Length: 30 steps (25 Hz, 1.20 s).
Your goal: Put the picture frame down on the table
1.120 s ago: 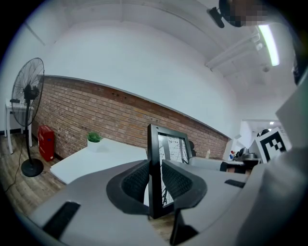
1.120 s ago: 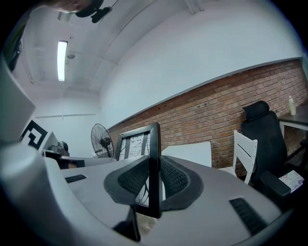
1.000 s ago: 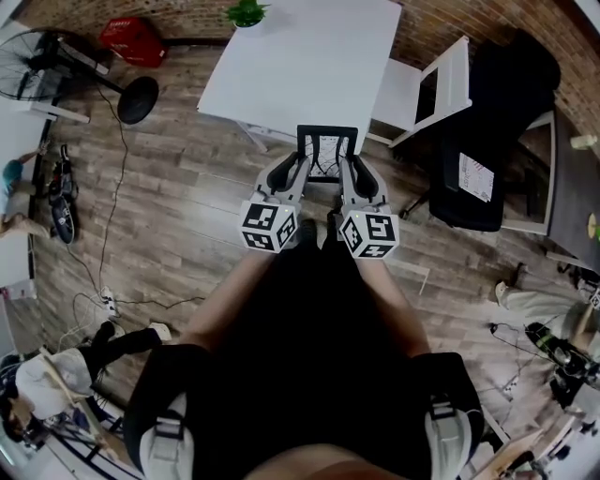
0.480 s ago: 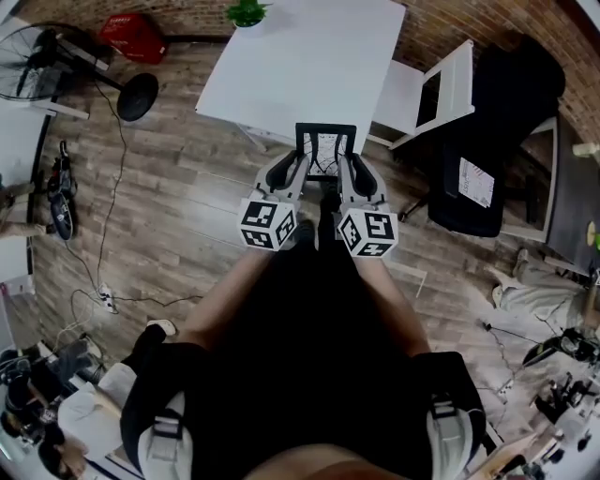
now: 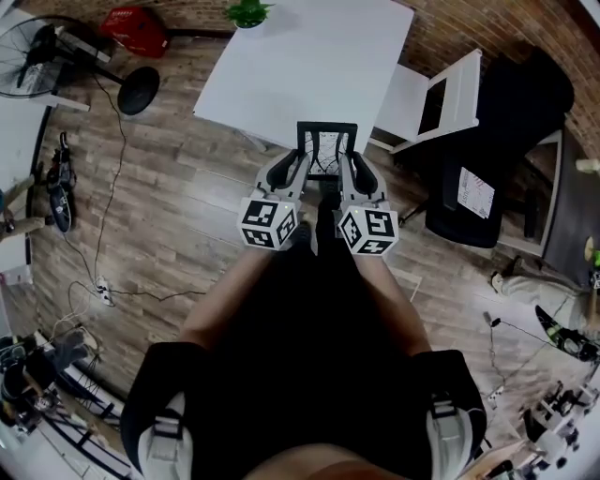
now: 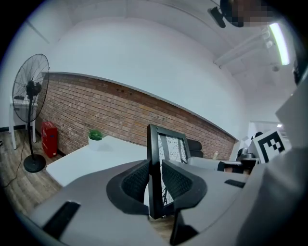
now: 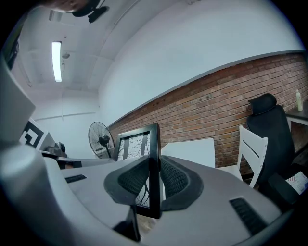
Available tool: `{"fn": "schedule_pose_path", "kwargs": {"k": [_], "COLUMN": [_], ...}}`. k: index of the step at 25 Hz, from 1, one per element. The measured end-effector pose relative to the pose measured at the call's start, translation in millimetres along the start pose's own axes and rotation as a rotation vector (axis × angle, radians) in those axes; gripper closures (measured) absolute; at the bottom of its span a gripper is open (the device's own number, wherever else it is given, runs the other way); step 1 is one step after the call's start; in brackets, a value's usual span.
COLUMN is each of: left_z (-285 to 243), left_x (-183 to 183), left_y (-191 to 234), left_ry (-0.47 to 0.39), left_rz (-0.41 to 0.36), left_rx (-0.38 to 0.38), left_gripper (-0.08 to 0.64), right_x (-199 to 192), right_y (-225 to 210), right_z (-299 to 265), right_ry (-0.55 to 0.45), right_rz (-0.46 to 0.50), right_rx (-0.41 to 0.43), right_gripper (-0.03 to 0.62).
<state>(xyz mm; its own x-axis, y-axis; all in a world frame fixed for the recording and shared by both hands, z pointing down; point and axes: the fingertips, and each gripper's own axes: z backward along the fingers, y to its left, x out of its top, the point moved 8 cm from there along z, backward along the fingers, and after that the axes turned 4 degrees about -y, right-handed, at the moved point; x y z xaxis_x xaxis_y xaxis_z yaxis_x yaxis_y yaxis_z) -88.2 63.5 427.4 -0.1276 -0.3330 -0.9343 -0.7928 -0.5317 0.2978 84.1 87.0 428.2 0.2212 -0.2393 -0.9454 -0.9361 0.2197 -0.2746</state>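
Your left gripper (image 6: 155, 178) is clamped on the left edge of the picture frame (image 5: 326, 150). Your right gripper (image 7: 154, 181) grips its right edge, with ribbed pads pressed on both faces. The black frame stands upright with its long axis vertical, and its pale print of dark branching lines is turned toward you. It hangs over the wooden floor (image 5: 178, 216) at the near edge of the white table (image 5: 309, 66). A pot (image 5: 247, 13) holding a green plant sits at the table's far edge.
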Motion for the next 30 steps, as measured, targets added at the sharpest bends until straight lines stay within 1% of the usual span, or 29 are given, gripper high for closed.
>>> {"fn": "schedule_pose_path", "kwargs": {"k": [14,23,30], "left_z": [-46.6,-74.4,-91.2], "left_x": [-2.0,-10.2,-16.7], "left_y": [29.3,45.0,59.6], "left_ry": [0.029,0.062,0.092], "left_rz": [0.056,0.063,0.084], "left_rx": [0.068,0.108,0.124], "left_gripper": [0.472,0.472,0.472], "right_x": [-1.8,-6.4,-13.5], "right_y": [-21.6,-38.1,-45.0], "right_z": [-55.3,-90.8,-113.9], "right_ry": [0.075,0.118,0.149], "right_rz": [-0.014,-0.019,-0.031], "right_rx": [0.037,0.060,0.056], "right_gripper": [0.523,0.523,0.523]}}
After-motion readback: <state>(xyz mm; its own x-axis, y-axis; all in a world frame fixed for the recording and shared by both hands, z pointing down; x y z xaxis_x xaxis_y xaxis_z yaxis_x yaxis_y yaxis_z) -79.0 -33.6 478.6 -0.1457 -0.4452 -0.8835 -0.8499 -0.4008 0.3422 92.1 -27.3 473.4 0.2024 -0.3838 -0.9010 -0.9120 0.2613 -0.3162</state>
